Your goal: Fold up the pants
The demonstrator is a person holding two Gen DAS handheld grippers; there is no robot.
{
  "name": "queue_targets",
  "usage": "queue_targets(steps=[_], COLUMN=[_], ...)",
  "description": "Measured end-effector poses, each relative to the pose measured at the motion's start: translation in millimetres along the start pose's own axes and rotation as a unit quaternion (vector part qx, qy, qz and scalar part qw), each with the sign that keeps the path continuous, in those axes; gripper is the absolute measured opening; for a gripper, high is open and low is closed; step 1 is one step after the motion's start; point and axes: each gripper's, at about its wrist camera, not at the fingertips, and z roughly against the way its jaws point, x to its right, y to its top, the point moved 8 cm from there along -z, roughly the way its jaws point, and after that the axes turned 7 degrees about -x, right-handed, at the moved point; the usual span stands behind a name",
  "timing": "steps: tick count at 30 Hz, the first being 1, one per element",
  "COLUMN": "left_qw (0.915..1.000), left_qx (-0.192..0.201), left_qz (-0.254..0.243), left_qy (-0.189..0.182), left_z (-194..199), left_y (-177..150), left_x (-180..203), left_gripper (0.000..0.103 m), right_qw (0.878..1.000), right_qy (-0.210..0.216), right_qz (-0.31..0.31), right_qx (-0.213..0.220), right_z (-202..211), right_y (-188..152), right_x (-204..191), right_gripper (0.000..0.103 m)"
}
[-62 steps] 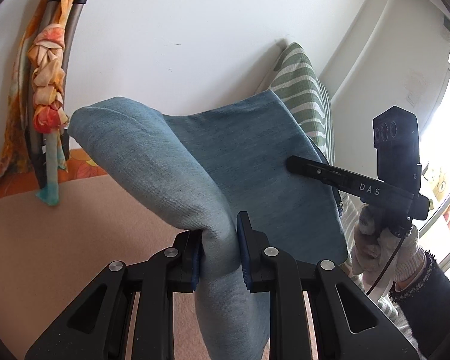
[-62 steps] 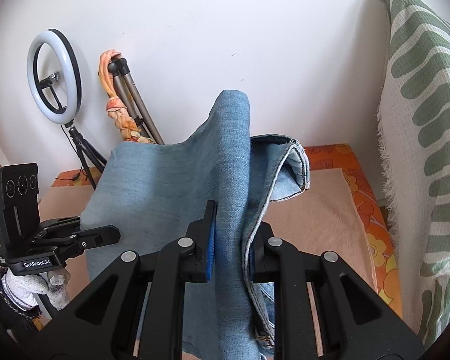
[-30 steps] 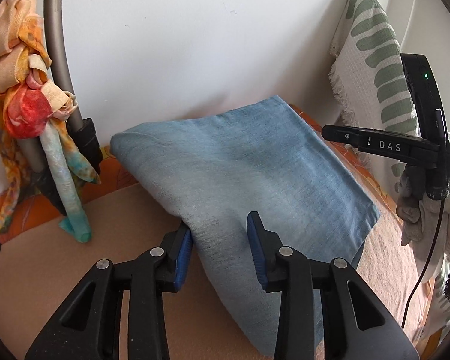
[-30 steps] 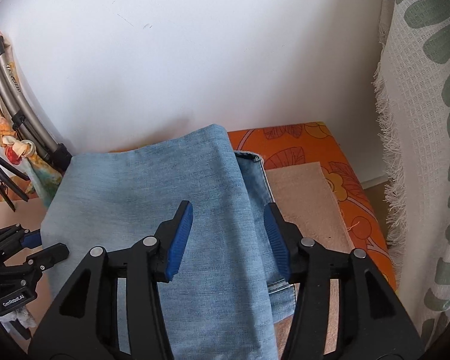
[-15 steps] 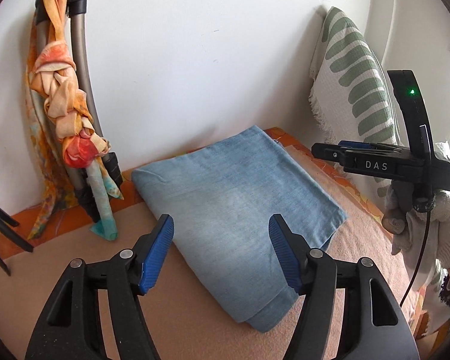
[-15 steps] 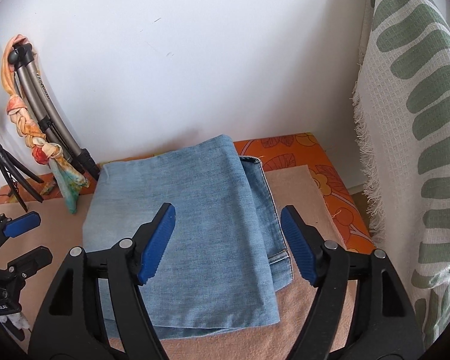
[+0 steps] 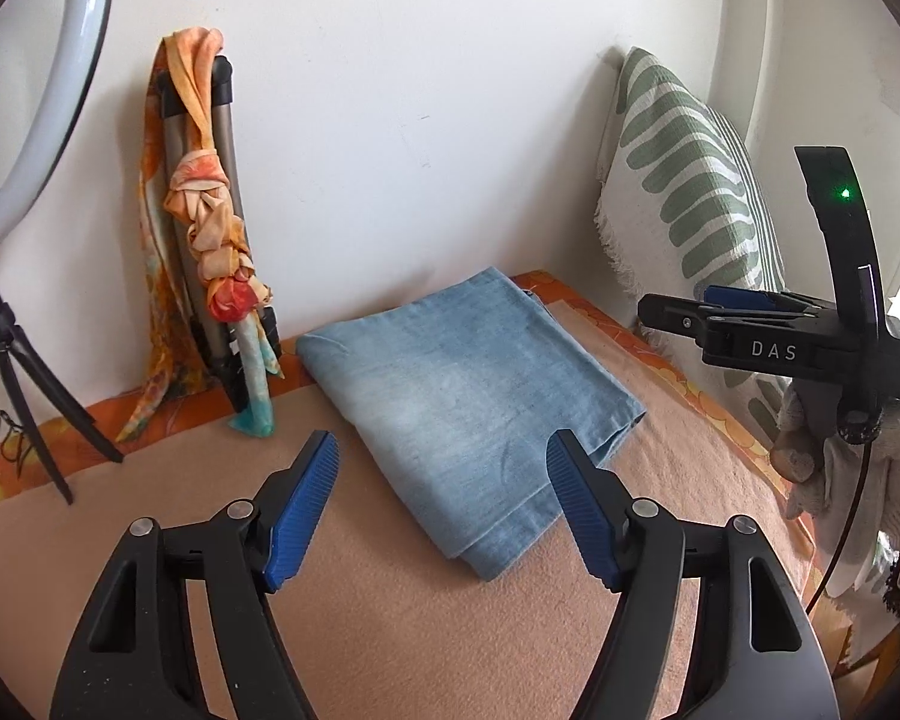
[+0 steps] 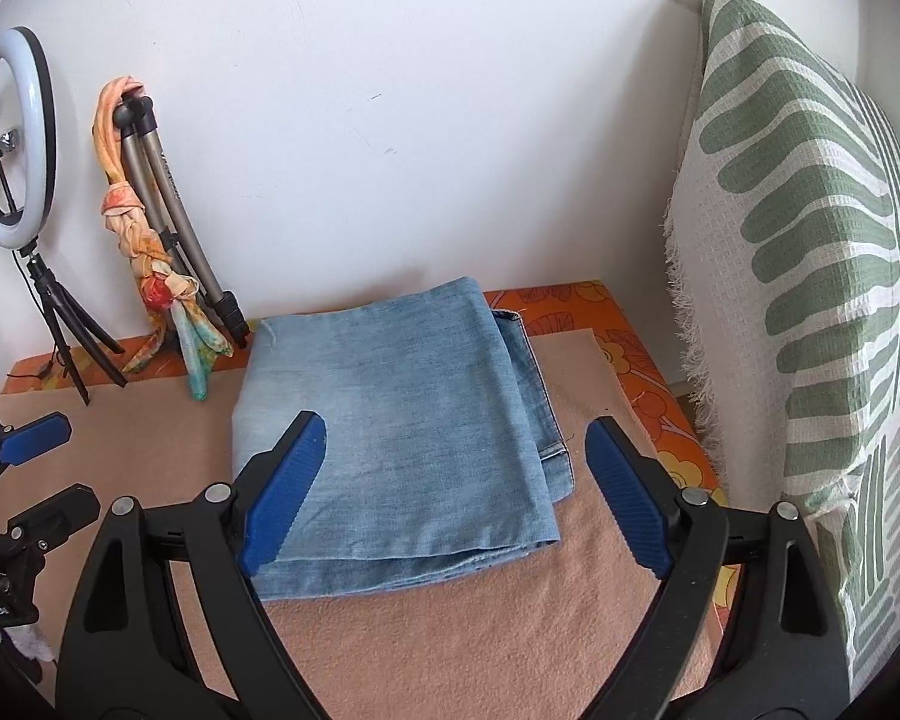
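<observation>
Light blue denim pants point(image 7: 468, 396) point(image 8: 396, 438) lie folded into a flat rectangle on a peach blanket point(image 7: 390, 630) point(image 8: 480, 648), against the white wall. My left gripper point(image 7: 441, 450) hovers above and short of the near corner of the pants, its jaws opening, with nothing between the blue pads. My right gripper point(image 8: 456, 429) hangs over the near edge of the pants, jaws opening wide, pads clear of the cloth. The right gripper also shows at the right of the left wrist view point(image 7: 678, 306), held by a gloved hand point(image 7: 840, 468).
A folded tripod wrapped in an orange scarf point(image 7: 210, 252) point(image 8: 144, 252) leans on the wall at left. A ring light on a small tripod point(image 8: 15, 138) point(image 7: 36, 90) stands further left. A green-and-white leaf-patterned throw point(image 8: 810, 276) point(image 7: 690, 192) hangs at the right. An orange floral sheet point(image 8: 642, 360) borders the blanket.
Both grippers carried the pants' folded edge to the wall side, laid it down and let go. Their jaws have opened, and both have drawn back and up from the folded pants.
</observation>
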Motion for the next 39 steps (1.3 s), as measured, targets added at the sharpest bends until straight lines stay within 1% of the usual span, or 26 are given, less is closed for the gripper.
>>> queue_targets(steps=[2,4,7,9,11,12,18,19,22,24,28,32,36,38,39], left_qw=[1.0,0.9999,0.9998,0.9996,0.9995,0.9994,0.9986,0.9985,0.998,0.998,0.9984,0.9978,0.9976,0.9976,0.9976], left_qx=[0.005,0.008,0.019,0.027,0.033,0.035,0.053,0.055,0.062,0.06,0.053,0.06,0.057,0.058,0.059], left_qz=[0.004,0.005,-0.001,-0.001,0.002,0.003,-0.002,-0.004,-0.01,-0.008,-0.005,-0.005,-0.01,-0.003,-0.001], left_qy=[-0.002,-0.005,-0.002,0.001,0.003,0.003,-0.001,-0.001,0.011,0.017,0.017,0.029,0.037,0.036,0.036], left_z=[14.8,28.7,50.3,63.5,75.2,80.7,108.6,112.0,120.5,123.1,123.2,124.9,125.8,126.9,127.6], left_y=[-6.5,-13.5,-25.5,-33.6,-42.1,-46.1,-70.0,-73.9,-85.1,-91.5,-101.7,-106.3,-107.6,-108.8,-109.5], left_x=[0.2,1.3,4.0,3.9,2.1,1.2,0.1,-0.2,-2.5,-5.4,-11.9,-19.2,-25.0,-28.8,-29.8], left_gripper=[0.072,0.072,0.072,0.072,0.076,0.081,0.082,0.084,0.088,0.089,0.089,0.09,0.09,0.094,0.097], right_qw=[1.0,1.0,1.0,1.0,0.999,0.999,0.999,0.999,0.999,0.998,0.998,0.997,0.997,0.997,0.997], right_qy=[0.0,-0.005,0.001,0.001,0.0,0.0,0.011,0.011,-0.001,-0.002,-0.003,-0.022,-0.024,-0.025,-0.026], right_qz=[0.001,0.007,0.005,0.007,0.005,0.002,-0.015,-0.016,-0.017,-0.021,-0.037,-0.027,-0.023,-0.017,-0.013], right_qx=[0.013,0.017,0.021,0.026,0.034,0.037,0.04,0.042,0.051,0.056,0.059,0.068,0.074,0.077,0.078], right_z=[15.7,29.7,49.8,62.6,74.0,78.6,94.4,95.9,102.1,104.0,103.8,104.1,104.3,104.0,103.9], right_y=[-5.4,-12.5,-26.6,-37.6,-49.2,-55.4,-86.9,-89.6,-99.1,-104.7,-115.4,-121.2,-125.8,-126.6,-127.2], right_x=[-7.2,-15.7,-29.4,-39.4,-47.8,-51.5,-70.0,-71.7,-76.5,-78.6,-79.6,-82.8,-87.7,-90.0,-91.8], right_gripper=[0.096,0.096,0.096,0.098,0.103,0.103,0.103,0.103,0.103,0.103,0.103,0.103,0.103,0.103,0.103])
